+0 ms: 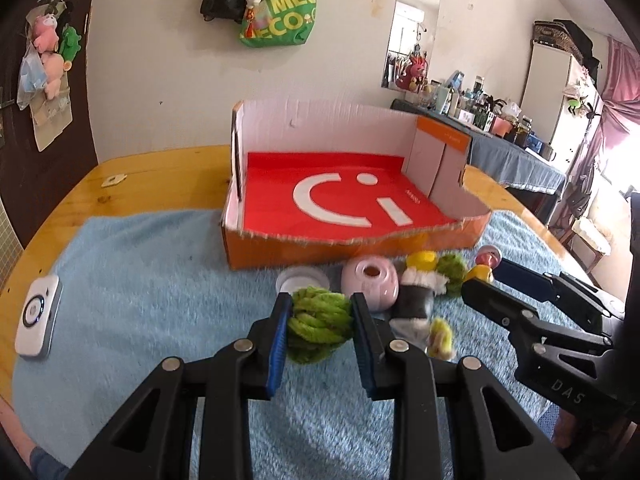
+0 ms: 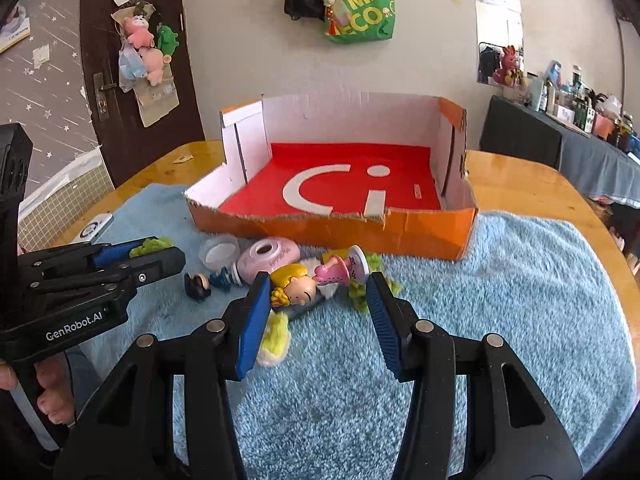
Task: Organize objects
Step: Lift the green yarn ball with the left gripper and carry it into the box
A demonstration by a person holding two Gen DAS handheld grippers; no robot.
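An orange cardboard box (image 1: pixel 352 246) with a red floor stands on the blue towel; it also shows in the right wrist view (image 2: pixel 420 232). My left gripper (image 1: pixel 320 320) is shut on a green yarn ball (image 1: pixel 318 322), held just above the towel in front of the box. My right gripper (image 2: pixel 316 304) is open around a blonde doll in a pink dress (image 2: pixel 316 280) lying on the towel. Beside it lie a pink round jar (image 2: pixel 268 260), a white lid (image 2: pixel 220 252) and a small dark figure (image 2: pixel 198 284).
A blue towel (image 2: pixel 500 320) covers a wooden table (image 1: pixel 160 172). A white device (image 1: pixel 38 316) lies at the towel's left edge. Green fuzzy bits (image 2: pixel 360 292) and a yellow-white plush (image 2: pixel 276 340) lie near the doll. A cluttered counter (image 1: pixel 500 148) stands at right.
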